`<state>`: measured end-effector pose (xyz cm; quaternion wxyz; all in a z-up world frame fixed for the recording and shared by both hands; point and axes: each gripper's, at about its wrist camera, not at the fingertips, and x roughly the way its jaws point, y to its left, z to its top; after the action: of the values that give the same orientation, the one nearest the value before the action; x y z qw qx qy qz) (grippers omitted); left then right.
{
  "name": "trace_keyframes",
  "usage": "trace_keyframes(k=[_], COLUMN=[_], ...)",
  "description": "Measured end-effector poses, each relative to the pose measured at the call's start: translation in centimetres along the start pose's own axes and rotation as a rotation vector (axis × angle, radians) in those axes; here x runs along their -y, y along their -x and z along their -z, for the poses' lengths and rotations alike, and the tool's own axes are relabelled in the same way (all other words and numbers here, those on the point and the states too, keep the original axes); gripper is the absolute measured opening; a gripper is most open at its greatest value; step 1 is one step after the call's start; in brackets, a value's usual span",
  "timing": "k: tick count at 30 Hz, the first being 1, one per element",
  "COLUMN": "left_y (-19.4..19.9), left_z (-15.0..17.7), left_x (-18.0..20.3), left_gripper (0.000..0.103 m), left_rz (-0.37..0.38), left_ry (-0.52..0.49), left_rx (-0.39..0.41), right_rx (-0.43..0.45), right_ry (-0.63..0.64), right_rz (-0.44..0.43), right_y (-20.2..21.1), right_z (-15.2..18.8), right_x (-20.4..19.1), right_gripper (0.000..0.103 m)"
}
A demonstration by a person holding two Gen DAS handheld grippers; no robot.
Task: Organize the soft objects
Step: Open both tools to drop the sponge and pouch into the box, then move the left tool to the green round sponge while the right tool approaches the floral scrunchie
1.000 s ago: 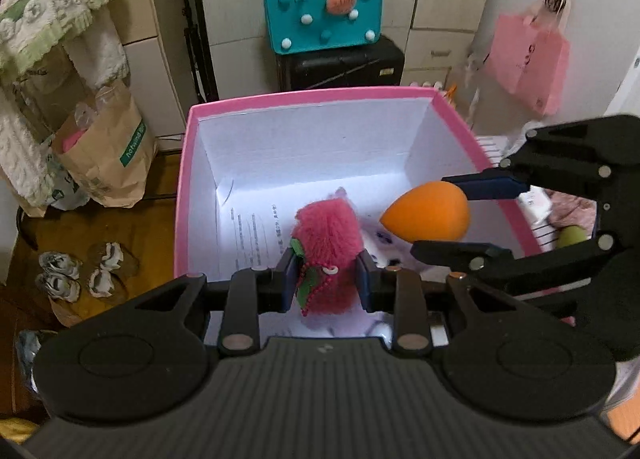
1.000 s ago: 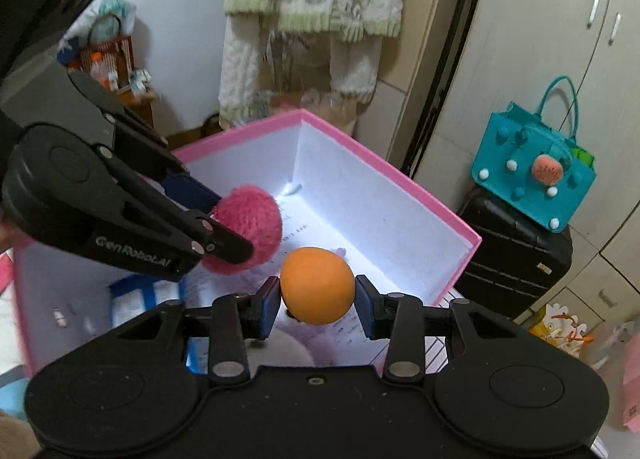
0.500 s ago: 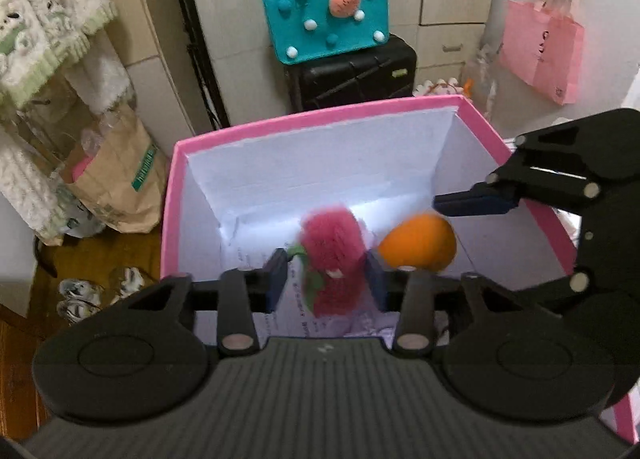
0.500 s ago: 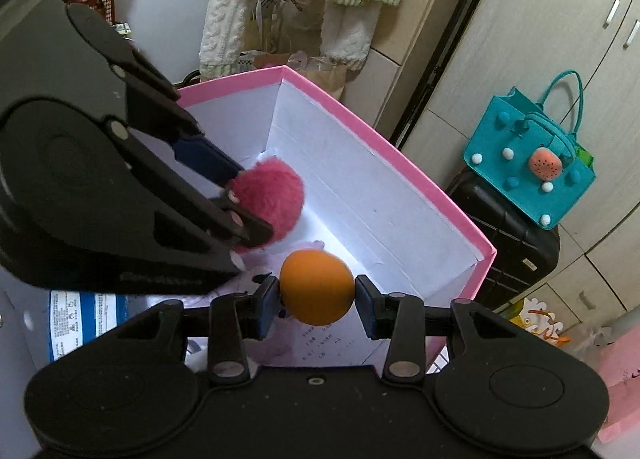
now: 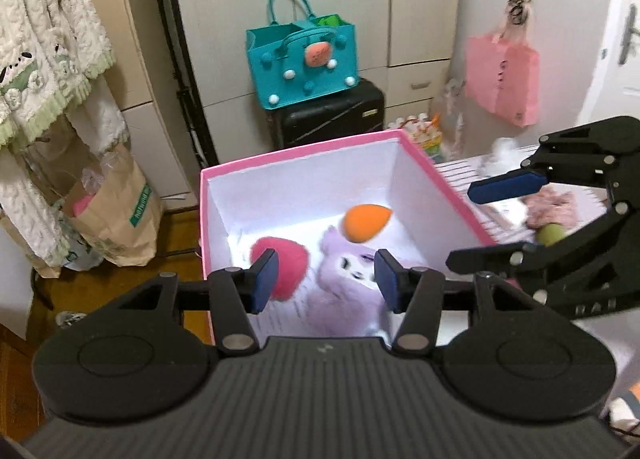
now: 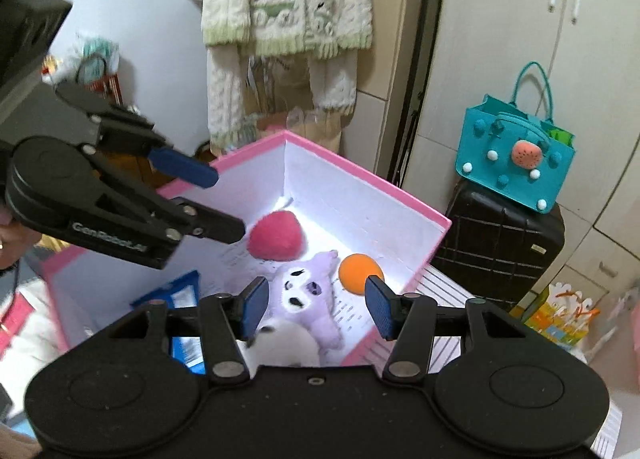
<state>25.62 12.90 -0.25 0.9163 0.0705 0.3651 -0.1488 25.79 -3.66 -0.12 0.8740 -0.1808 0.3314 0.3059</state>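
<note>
Ahead of and below both grippers, the pink box [image 5: 304, 147] collects the soft objects. 3 lie on its floor: purple plush [image 6: 308, 299], pink ball [image 6: 276, 235], orange sponge [image 5: 366, 221]. Your left gripper [image 5: 326, 279] and right gripper [image 6: 316, 303] have just been opening; both jaws stand apart, empty, pitched down over the box.

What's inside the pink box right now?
Inside the pink box: a pink fuzzy ball, an orange sponge, a purple plush toy and a blue packet on printed paper. The right gripper's body hides the near end.
</note>
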Motion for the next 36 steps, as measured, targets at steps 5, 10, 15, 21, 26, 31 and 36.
trace_keyframes(k=[5,10,15,21,26,31,36], left_y=[3.6,7.3,10.6,13.5,14.0,13.5,12.9], left_z=[0.2,0.3,0.5,2.0,3.0,3.6,4.2], left_x=[1.2,3.0,4.9,8.3,11.0,13.1,15.1], left_gripper=[0.055,0.059,0.064,0.065,0.066,0.066,0.066], left_rz=[0.018,0.007,0.045,0.130,0.181,0.219,0.219], left_ry=[-0.015,-0.041,-0.078,-0.146,-0.188,-0.213,-0.229], left_rx=[0.005,0.035,0.044,0.037,0.023,0.009,0.037], right_rx=[0.025,0.030,0.037,0.026,0.045,0.048,0.043], right_ry=[-0.055,-0.105,-0.128,-0.146,-0.155,-0.175,-0.202], right_rz=[-0.013,-0.016,-0.010,-0.006,0.011,0.022,0.027], right_y=[3.9,8.0,12.0,16.0,18.7,20.0,20.4], right_z=[0.7,1.7,3.0,5.1,7.3,9.9,12.5], right_x=[0.1,0.3,0.3,0.1,-0.1,-0.3,0.2], right_gripper=[0.059,0.059,0.059,0.060,0.062,0.062,0.065])
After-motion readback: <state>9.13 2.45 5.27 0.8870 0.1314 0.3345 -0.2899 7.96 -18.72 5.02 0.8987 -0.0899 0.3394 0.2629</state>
